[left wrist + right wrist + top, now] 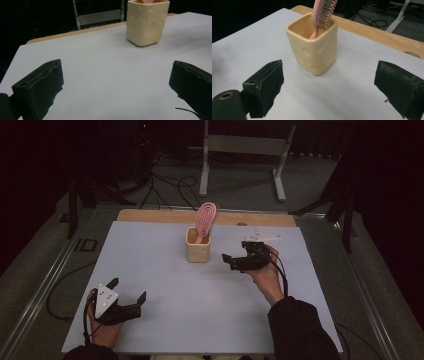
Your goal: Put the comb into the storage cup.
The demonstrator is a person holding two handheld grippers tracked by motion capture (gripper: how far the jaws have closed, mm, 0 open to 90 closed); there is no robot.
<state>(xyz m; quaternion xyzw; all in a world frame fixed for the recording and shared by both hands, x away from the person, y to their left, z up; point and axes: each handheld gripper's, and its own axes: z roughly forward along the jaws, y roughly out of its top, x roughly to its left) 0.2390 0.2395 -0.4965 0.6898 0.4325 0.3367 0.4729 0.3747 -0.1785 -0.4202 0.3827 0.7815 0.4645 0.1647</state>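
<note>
Held both the left gripper (128, 290) and right gripper (227, 260) wide open and empty near the cream cup (198, 245) with its pink hairbrush (205, 219).

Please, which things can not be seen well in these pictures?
- Brush handle end: hidden inside the cup, right gripper view.
- Brush top: cut off by the upper edge, right gripper view.
- Cup rim: cut off by the upper edge, left gripper view.
- Room behind the table: too dark, high view.

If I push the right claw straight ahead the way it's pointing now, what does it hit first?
Most likely the cream cup holding the pink comb. In the right gripper view the cup sits just ahead, between the open jaws of the right claw, with bare table between; depth is uncertain.
</note>
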